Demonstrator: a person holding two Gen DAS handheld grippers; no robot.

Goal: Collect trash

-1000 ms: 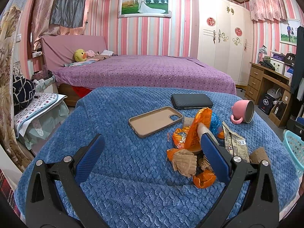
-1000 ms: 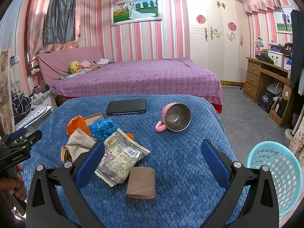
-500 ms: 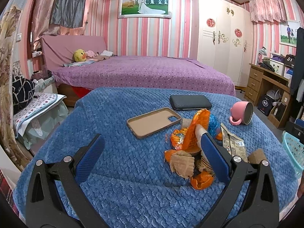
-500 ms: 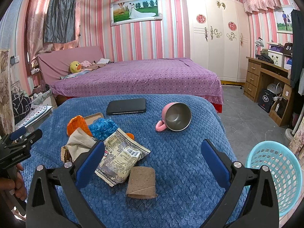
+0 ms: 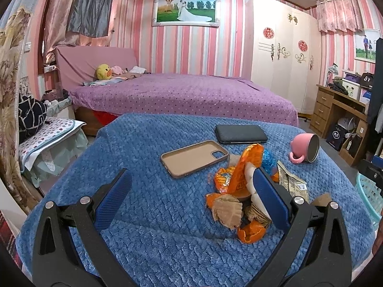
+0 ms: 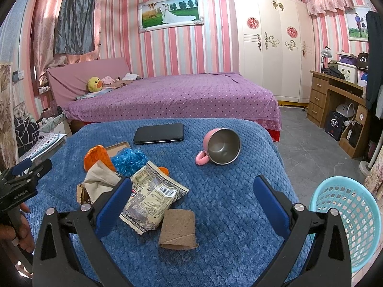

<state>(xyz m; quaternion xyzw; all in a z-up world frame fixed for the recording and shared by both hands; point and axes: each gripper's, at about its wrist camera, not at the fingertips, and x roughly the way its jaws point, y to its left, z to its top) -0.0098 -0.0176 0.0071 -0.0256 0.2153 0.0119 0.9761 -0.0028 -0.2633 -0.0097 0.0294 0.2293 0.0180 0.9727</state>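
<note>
Left gripper (image 5: 191, 198): hovered over the near left of the blue-blanketed tabletop (image 5: 143, 143), fingers wide apart, nothing held; right finger (image 5: 268, 198) overlapped the trash heap in view, contact not clear.
Phone case (image 5: 194, 157) and black phone (image 5: 240, 134): lay far of the heap, not trash, judged to be left alone.
Trash heap: sat untouched near the middle — orange wrapper (image 5: 244, 167), crumpled brown paper (image 5: 227, 212), blue plastic wad (image 6: 129, 159), printed snack bag (image 6: 153, 196), cardboard tube (image 6: 178, 226).
Right gripper (image 6: 191, 203): hung above the near right of the tabletop, fingers spread wide and empty, tube just near of the gap.
Pink mug (image 6: 220, 147): tipped on its side, far right.
Basket (image 6: 347, 220): stood off the right edge, no trash visible inside.
Progress: apparently nothing collected; every piece left to carry over.
</note>
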